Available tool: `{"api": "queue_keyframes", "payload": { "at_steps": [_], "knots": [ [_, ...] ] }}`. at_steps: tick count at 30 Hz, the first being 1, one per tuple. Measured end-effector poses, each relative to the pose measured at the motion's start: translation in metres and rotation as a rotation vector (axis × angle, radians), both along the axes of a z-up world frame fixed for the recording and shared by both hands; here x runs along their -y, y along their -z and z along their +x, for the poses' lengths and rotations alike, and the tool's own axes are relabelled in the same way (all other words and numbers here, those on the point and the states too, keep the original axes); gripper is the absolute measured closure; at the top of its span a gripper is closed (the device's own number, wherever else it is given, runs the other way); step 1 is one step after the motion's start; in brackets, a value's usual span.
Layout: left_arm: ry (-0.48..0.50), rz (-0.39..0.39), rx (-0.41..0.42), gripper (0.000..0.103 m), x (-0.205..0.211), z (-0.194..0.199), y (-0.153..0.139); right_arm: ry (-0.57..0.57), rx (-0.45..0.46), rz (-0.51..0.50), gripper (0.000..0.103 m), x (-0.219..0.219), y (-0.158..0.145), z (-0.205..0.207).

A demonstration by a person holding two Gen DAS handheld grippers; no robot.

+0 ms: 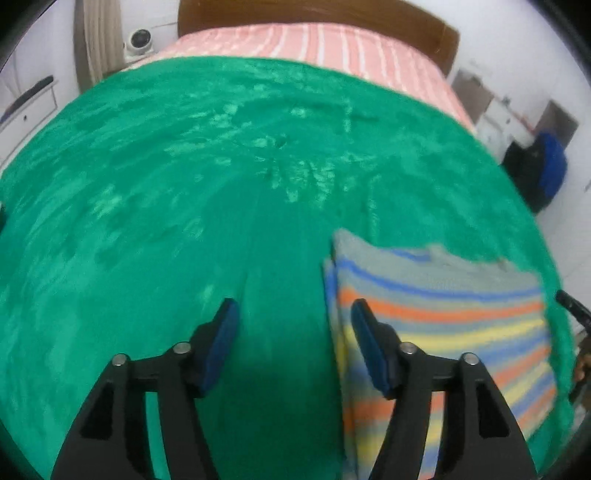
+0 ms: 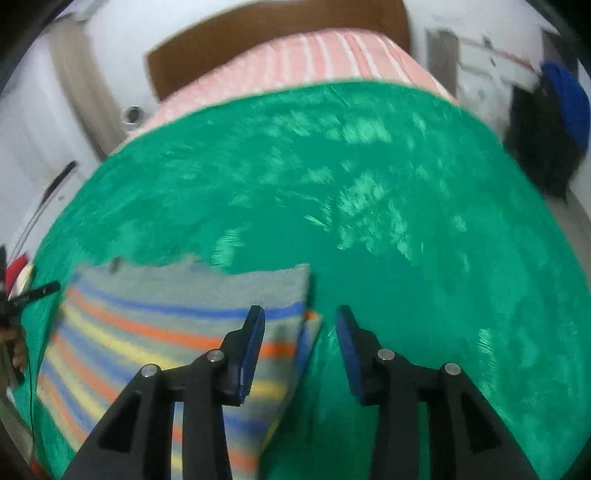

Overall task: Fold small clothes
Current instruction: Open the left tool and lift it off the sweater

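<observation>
A small striped garment (image 1: 443, 325), grey with blue, orange and yellow bands, lies folded flat on the green fleece blanket (image 1: 184, 184). My left gripper (image 1: 293, 310) is open and empty above the garment's left edge, its right finger over the cloth. In the right wrist view the same garment (image 2: 155, 332) lies at lower left. My right gripper (image 2: 301, 317) is open and empty above the garment's right edge, its left finger over the cloth. The view is motion-blurred.
The green blanket (image 2: 406, 221) covers a bed with a pink striped sheet (image 1: 332, 44) and brown headboard (image 1: 314, 14). A white camera (image 1: 140, 40) sits at far left. A blue and black bag (image 1: 546, 166) stands right of the bed.
</observation>
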State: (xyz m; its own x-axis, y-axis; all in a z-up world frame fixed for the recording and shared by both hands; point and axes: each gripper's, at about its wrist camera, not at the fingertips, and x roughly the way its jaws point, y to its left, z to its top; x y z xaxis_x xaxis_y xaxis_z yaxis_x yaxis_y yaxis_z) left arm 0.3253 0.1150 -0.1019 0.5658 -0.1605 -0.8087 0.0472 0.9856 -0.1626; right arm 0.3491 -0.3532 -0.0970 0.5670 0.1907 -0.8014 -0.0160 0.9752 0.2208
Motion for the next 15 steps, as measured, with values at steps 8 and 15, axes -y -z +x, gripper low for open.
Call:
{"api": "queue_keyframes", "payload": {
  "at_steps": [8, 15],
  "knots": [
    [0.162, 0.158, -0.034, 0.012, 0.031, -0.106, 0.049, -0.377, -0.053, 0.116, 0.045, -0.066, -0.002, -0.118],
    [0.082, 0.097, 0.045, 0.011, 0.002, -0.159, 0.008, -0.163, -0.085, 0.038, 0.05, -0.014, 0.008, -0.186]
  ]
}}
